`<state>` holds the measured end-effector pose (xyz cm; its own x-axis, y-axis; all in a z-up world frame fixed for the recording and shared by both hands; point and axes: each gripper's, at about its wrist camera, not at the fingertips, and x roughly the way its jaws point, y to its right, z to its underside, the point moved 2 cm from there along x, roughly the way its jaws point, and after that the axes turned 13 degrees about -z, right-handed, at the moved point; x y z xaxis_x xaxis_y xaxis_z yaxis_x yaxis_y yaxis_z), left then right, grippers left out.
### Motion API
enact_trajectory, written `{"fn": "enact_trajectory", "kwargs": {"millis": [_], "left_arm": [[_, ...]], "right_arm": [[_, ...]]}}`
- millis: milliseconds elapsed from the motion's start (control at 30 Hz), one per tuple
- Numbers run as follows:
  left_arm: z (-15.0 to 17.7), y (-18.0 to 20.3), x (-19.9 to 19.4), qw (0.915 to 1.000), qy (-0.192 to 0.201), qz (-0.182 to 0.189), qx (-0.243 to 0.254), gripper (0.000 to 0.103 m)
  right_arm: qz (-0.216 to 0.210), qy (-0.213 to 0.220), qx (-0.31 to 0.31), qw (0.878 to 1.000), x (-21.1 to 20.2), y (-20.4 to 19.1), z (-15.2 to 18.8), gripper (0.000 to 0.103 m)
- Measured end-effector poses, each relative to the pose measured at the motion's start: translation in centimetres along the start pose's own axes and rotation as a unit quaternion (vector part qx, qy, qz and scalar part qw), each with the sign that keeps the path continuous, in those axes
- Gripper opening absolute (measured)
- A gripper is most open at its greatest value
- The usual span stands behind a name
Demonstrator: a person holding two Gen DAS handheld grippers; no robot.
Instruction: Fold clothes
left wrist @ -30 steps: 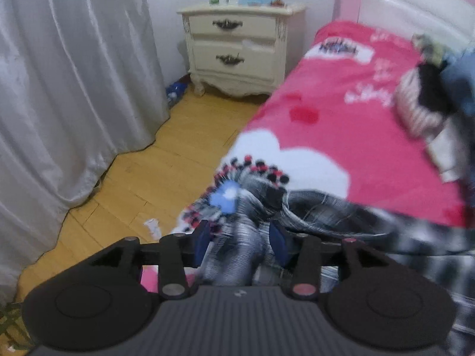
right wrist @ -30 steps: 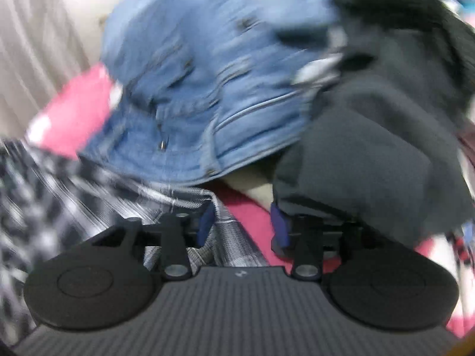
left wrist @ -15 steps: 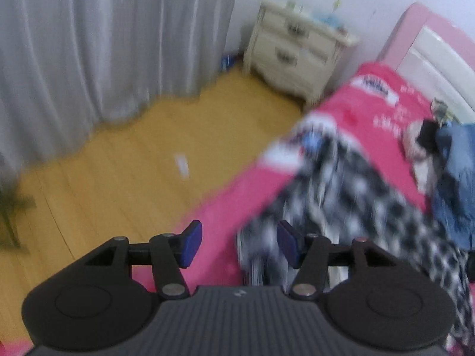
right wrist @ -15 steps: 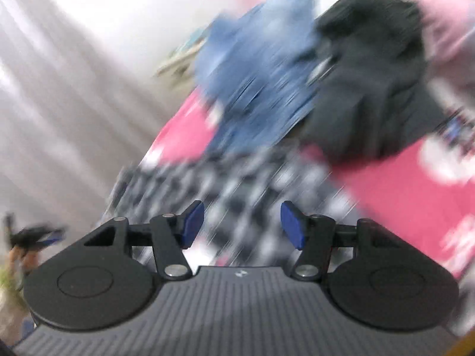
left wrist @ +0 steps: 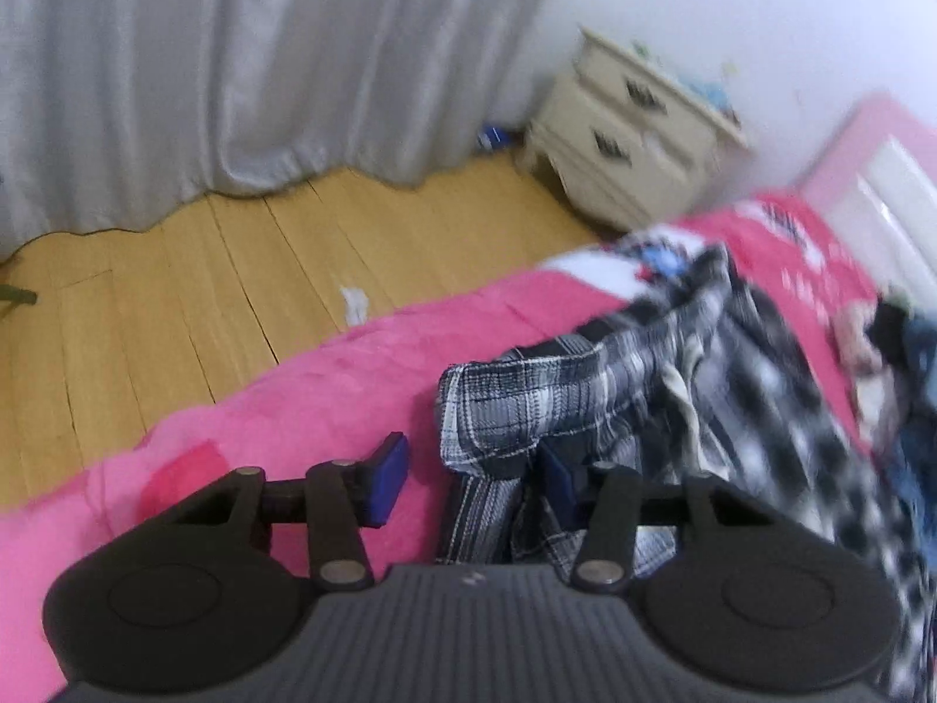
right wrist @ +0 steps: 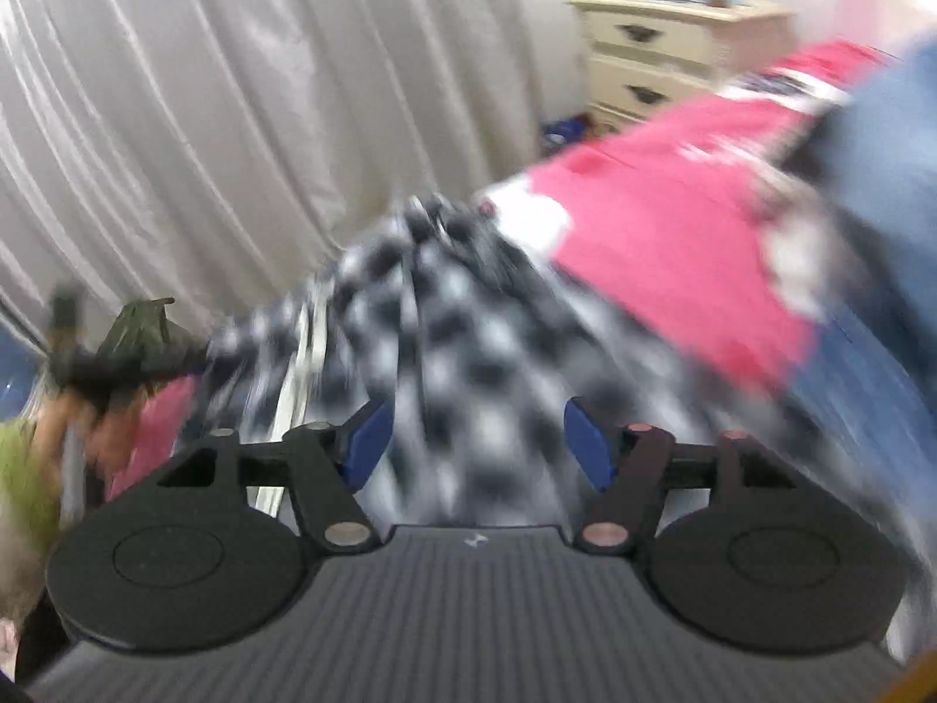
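Note:
A black-and-white plaid garment (left wrist: 673, 375) lies spread on the pink bed cover (left wrist: 304, 398). My left gripper (left wrist: 474, 471) is open; a folded corner of the plaid cloth lies over its right finger and between the jaws. In the right wrist view the same plaid garment (right wrist: 457, 351) is blurred. My right gripper (right wrist: 474, 439) is open just above it, with nothing held. A blue denim garment (right wrist: 878, 176) lies at the right of the bed.
A cream nightstand (left wrist: 632, 140) stands by the wall beyond the bed. Grey curtains (left wrist: 234, 58) hang along the wooden floor (left wrist: 175, 304), with a scrap of white paper (left wrist: 354, 304) on it. A pile of dark clothes (left wrist: 902, 340) sits near the headboard.
Both grippers let go of the cloth and opened. The left swung towards the near bed edge by a plaid corner. The right swung left from the denim pile to over the plaid garment.

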<state>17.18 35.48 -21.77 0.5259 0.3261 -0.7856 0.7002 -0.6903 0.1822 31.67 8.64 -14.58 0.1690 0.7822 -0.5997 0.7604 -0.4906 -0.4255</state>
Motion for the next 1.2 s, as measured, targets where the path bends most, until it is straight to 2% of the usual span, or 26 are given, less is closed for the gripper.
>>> {"fn": "enact_trajectory", "kwargs": {"millis": [100,167,267,333,367,400,433,467,500,600,767,833,933,1000,1033,1100,1167,1200], "left_arm": [[1.3,0.4,-0.2,0.9991,0.041,-0.012,-0.007,0.049],[1.7,1.0,-0.3,0.9978,0.063,-0.022,0.006,0.045],[2.1,0.9,-0.1,0.9968,0.075,-0.016,-0.024,0.038],[2.0,0.7,0.0,0.9960,0.081,-0.005,-0.037,0.022],[1.9,0.6,0.1,0.9956,0.083,-0.001,-0.043,0.020],[2.1,0.4,0.0,0.9950,0.086,0.003,-0.050,0.016],[2.1,0.3,-0.2,0.9942,0.093,0.000,-0.053,0.013],[2.2,0.2,-0.4,0.9933,0.101,-0.003,-0.056,0.013],[2.2,0.1,-0.6,0.9923,0.109,-0.006,-0.058,0.011],[1.8,-0.5,-1.6,0.9878,0.135,-0.017,-0.076,0.010],[0.8,-1.0,-3.1,0.9799,0.174,-0.036,-0.090,0.010],[0.3,-1.2,-3.0,0.9788,0.172,-0.049,-0.099,0.010],[0.4,-1.8,-1.2,0.9813,0.138,-0.081,-0.107,0.010],[1.0,-1.8,0.0,0.9824,0.130,-0.102,-0.087,0.012],[1.3,-1.7,0.3,0.9824,0.136,-0.105,-0.072,0.015],[1.8,-1.2,0.0,0.9799,0.154,-0.114,-0.056,0.021],[2.0,-1.3,-0.3,0.9793,0.158,-0.112,-0.059,0.025],[2.0,-1.5,-0.3,0.9794,0.156,-0.108,-0.068,0.031]], "right_arm": [[-0.025,0.001,0.009,1.000,7.2,2.0,-5.3,0.081],[-0.026,0.008,0.010,1.000,10.9,2.9,-7.6,0.083],[-0.012,-0.021,-0.001,1.000,16.0,4.3,-9.7,0.084],[-0.006,-0.054,-0.004,0.999,18.9,5.1,-10.4,0.084],[-0.013,-0.076,-0.015,0.997,19.5,4.8,-10.0,0.079],[-0.018,-0.098,-0.027,0.995,20.2,4.5,-9.7,0.050],[-0.015,-0.124,-0.060,0.990,20.6,3.9,-9.1,0.033],[-0.008,-0.135,-0.091,0.987,20.5,2.8,-8.3,0.019],[-0.002,-0.133,-0.116,0.984,20.4,2.0,-8.0,0.010],[0.011,-0.092,-0.133,0.987,18.9,0.7,-8.2,0.005],[-0.001,-0.009,-0.108,0.994,17.6,-0.4,-11.0,0.005],[-0.003,0.000,-0.104,0.995,19.1,-0.7,-12.1,0.005],[0.013,-0.024,-0.100,0.995,22.5,-0.6,-11.3,0.005],[0.032,-0.072,-0.098,0.992,25.5,0.2,-9.4,0.013],[0.041,-0.066,-0.096,0.992,25.8,0.5,-8.8,0.014],[0.038,-0.033,-0.072,0.996,24.4,0.7,-8.6,0.026],[0.043,-0.010,-0.036,0.998,21.3,1.5,-9.0,0.037],[0.044,0.013,-0.018,0.999,18.8,2.1,-8.9,0.045]]}}
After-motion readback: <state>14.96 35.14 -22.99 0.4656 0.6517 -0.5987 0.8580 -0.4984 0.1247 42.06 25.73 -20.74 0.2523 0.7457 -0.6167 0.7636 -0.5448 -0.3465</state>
